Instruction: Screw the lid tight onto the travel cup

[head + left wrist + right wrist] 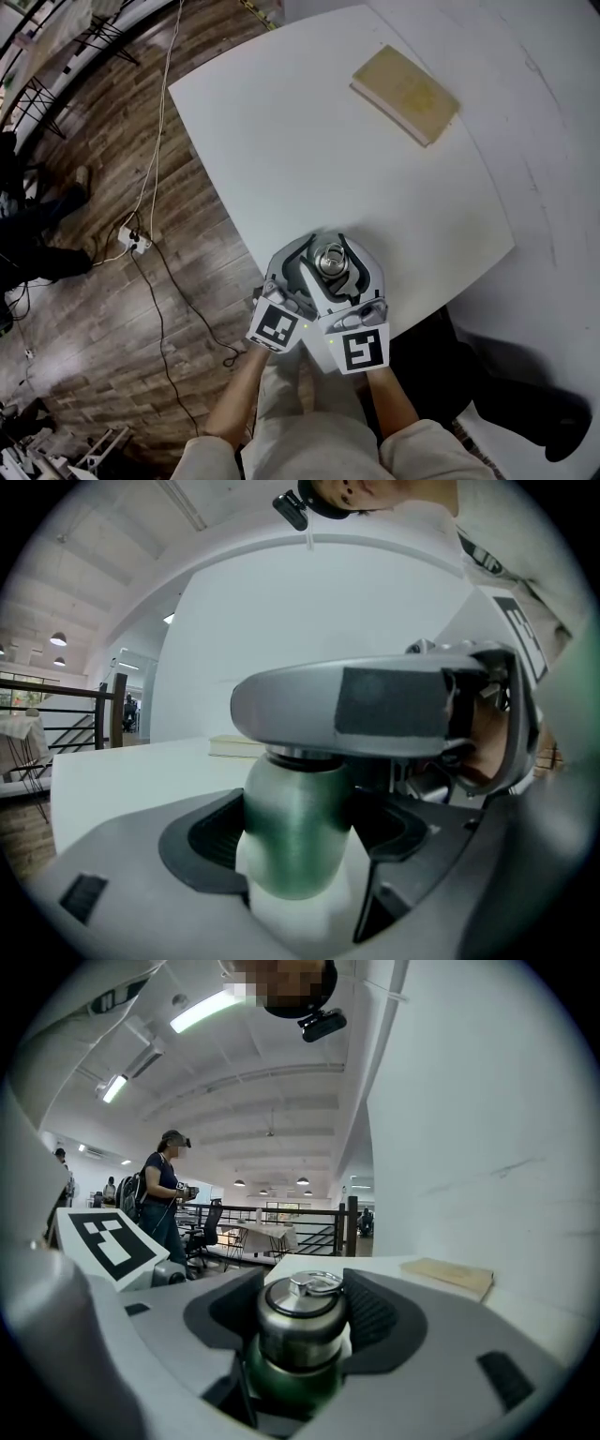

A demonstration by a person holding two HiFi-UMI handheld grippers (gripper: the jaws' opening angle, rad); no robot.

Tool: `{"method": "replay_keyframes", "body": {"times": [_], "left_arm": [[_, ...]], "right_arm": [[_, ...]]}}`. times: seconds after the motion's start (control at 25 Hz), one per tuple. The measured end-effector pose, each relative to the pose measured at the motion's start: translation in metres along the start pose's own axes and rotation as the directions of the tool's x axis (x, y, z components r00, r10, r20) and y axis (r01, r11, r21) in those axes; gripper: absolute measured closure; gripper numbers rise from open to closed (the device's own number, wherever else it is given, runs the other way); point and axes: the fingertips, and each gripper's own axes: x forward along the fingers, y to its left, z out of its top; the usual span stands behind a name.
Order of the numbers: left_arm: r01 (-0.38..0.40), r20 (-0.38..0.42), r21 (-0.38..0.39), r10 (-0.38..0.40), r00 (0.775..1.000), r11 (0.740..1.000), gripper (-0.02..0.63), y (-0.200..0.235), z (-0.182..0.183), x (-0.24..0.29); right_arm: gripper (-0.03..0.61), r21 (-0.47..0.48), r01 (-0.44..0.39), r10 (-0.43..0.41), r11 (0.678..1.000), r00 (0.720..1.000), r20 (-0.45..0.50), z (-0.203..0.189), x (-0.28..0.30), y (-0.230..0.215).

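Note:
The travel cup stands at the near edge of the white table (319,159), and its steel lid (330,260) shows from above between both grippers. In the left gripper view the green cup body (298,827) sits between the dark pads of my left gripper (295,841), which is shut on it. The right gripper's grey jaw crosses just above it. In the right gripper view the steel lid (302,1321) with its ring handle sits between the pads of my right gripper (300,1330), shut on it, with the green body below.
A tan book (405,94) lies flat at the far side of the table. The table edge runs just under the grippers, with wooden floor, cables and a power strip (136,242) to the left. A person (167,1199) stands far off by railings.

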Motion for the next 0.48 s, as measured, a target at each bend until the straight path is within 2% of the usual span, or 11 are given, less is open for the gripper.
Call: {"method": "replay_keyframes", "body": {"times": [0.16,0.28,0.48], "left_arm": [[-0.001,-0.011,0.008,0.001,1.0,1.0,0.258,-0.0005,-0.0016,-0.0006],[-0.002,0.004,0.0,0.002,1.0,1.0,0.258,0.0002,-0.0012,0.0005],[0.003,-0.014,0.003,-0.003,1.0,1.0,0.258,-0.0009,-0.0018,0.0012]], "right_arm": [[0.323,0.01,-0.042,0.042,0.999,0.999,0.004,-0.0021,-0.0031,0.0027],[0.261,0.029,-0.125,0.125,0.992,0.992,0.006,-0.0041,-0.0075,0.0052],[0.261,0.043,-0.316,0.317,0.948,0.948,-0.004,-0.004,-0.0095,0.0061]]}}
